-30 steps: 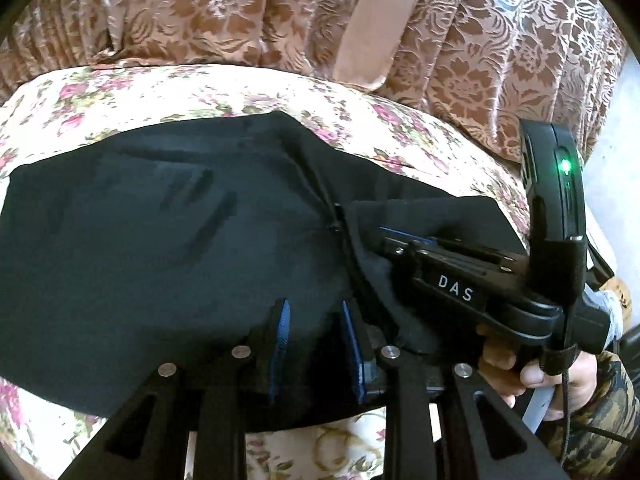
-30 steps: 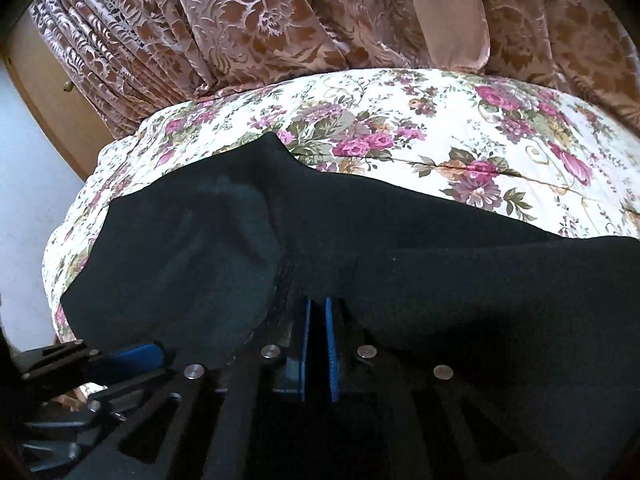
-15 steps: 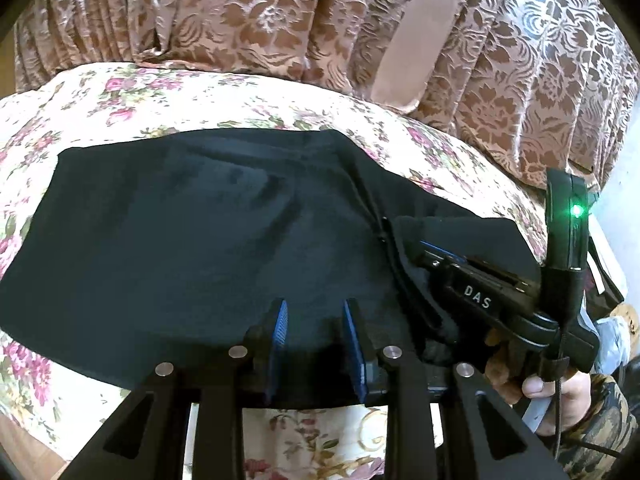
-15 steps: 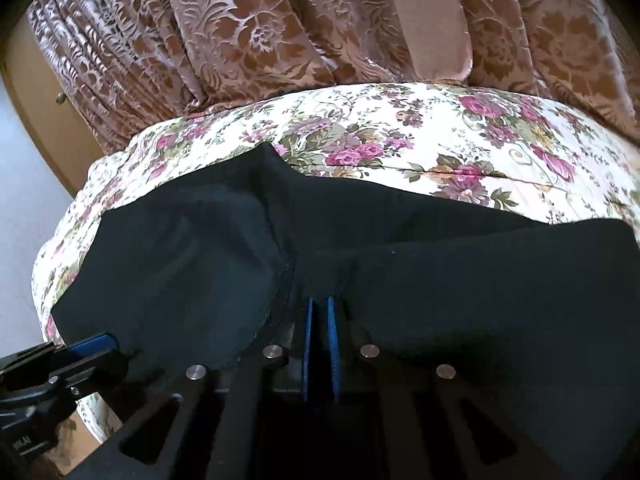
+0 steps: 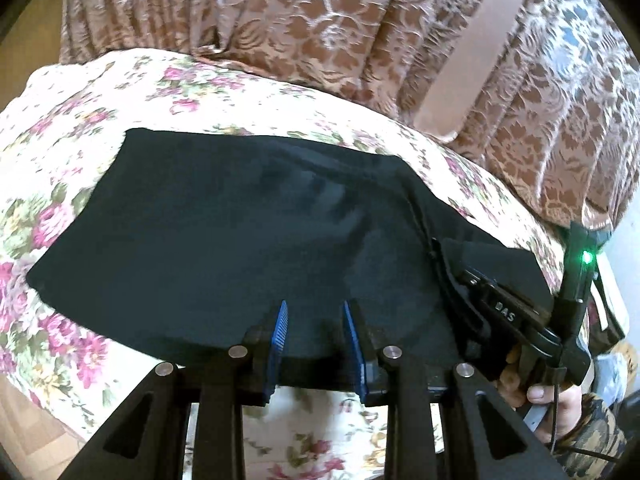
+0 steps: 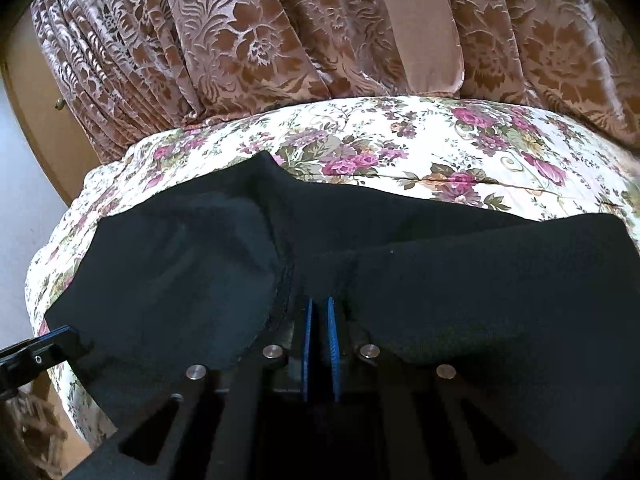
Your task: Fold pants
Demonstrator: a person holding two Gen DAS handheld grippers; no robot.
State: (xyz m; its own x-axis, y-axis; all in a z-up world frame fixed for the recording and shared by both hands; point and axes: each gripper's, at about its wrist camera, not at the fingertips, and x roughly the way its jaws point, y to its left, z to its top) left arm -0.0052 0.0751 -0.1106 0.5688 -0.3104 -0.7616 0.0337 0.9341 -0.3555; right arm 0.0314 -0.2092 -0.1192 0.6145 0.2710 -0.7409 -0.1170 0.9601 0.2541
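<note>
The black pants (image 5: 248, 240) lie along the bed's (image 5: 80, 120) near edge. The left gripper (image 5: 314, 324), jaws parted and empty, has slid sideways along the hem, while the right gripper (image 6: 319, 320) stays pinched on the folded layer, ready for another fold.
</note>
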